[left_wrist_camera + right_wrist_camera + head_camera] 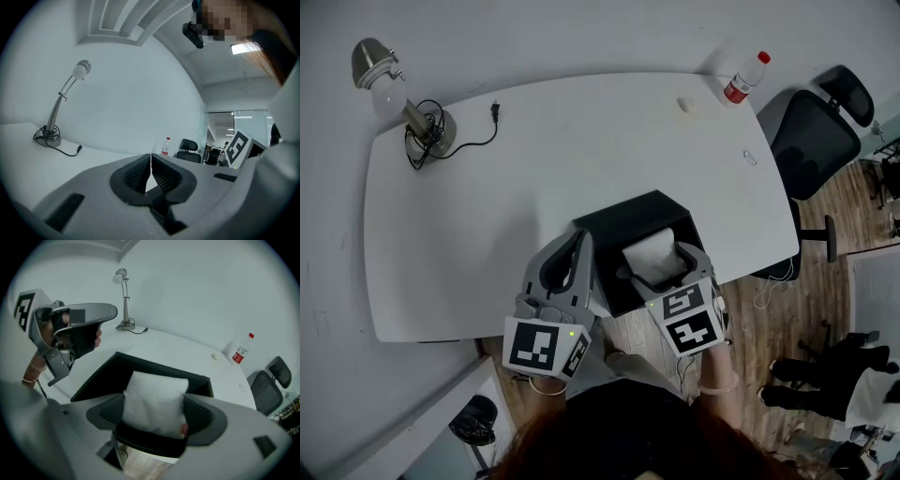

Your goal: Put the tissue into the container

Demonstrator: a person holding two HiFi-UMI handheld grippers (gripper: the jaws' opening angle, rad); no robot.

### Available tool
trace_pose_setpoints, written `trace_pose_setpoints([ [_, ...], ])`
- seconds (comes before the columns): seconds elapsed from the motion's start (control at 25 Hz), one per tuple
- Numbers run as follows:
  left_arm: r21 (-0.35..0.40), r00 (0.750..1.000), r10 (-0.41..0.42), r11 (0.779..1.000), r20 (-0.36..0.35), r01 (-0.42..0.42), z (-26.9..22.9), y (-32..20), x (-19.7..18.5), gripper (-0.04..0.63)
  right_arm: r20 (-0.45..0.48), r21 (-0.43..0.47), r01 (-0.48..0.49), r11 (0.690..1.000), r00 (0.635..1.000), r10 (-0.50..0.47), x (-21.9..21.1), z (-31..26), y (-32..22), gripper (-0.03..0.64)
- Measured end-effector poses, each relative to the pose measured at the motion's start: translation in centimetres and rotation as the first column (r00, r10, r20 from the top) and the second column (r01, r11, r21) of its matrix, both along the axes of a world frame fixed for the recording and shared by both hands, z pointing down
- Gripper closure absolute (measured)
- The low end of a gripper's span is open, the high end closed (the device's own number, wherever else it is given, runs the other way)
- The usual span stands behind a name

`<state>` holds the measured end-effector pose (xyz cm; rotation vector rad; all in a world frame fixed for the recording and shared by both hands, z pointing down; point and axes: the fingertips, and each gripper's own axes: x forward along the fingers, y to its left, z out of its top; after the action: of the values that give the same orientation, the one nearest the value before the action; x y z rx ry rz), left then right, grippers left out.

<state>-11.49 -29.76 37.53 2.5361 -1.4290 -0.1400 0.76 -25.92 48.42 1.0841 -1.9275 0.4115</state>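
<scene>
The table (534, 178) lies bare across its middle and left, an open way to the container (623, 214) from the far side. The container's top is open, but the tissue (654, 255), clamped in the right gripper (659, 266), takes up its near right part. The left gripper (579, 242), jaws together, crowds its left wall. Only the far corners are occupied: lamp (412, 117) and cord (478, 142) on the left, bottle (744, 77) on the right. A chair (814, 131) stands off the right edge.
</scene>
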Motion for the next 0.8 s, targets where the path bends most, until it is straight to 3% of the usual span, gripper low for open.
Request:
trace_pose_setpoints([
  [0.36,-0.005,1.0,0.001,1.0,-0.004,-0.001,0.1,-0.9,-0.1,0.565,-0.034,-0.134,0.01,0.991,0.999,-0.015,-0.1,1.1,0.5,0.206],
  [0.52,-0.005,1.0,0.001,1.0,-0.007,-0.001,0.1,-1.0,-0.1,0.565,-0.089,-0.153,0.01,0.988,0.996,-0.024,0.2,1.4,0.1,0.206],
  [0.8,-0.014,1.0,-0.001,1.0,-0.009,0.0,0.5,-1.3,-0.4,0.565,-0.104,-0.185,0.009,0.983,0.994,-0.029,0.2,1.8,0.1,0.206],
])
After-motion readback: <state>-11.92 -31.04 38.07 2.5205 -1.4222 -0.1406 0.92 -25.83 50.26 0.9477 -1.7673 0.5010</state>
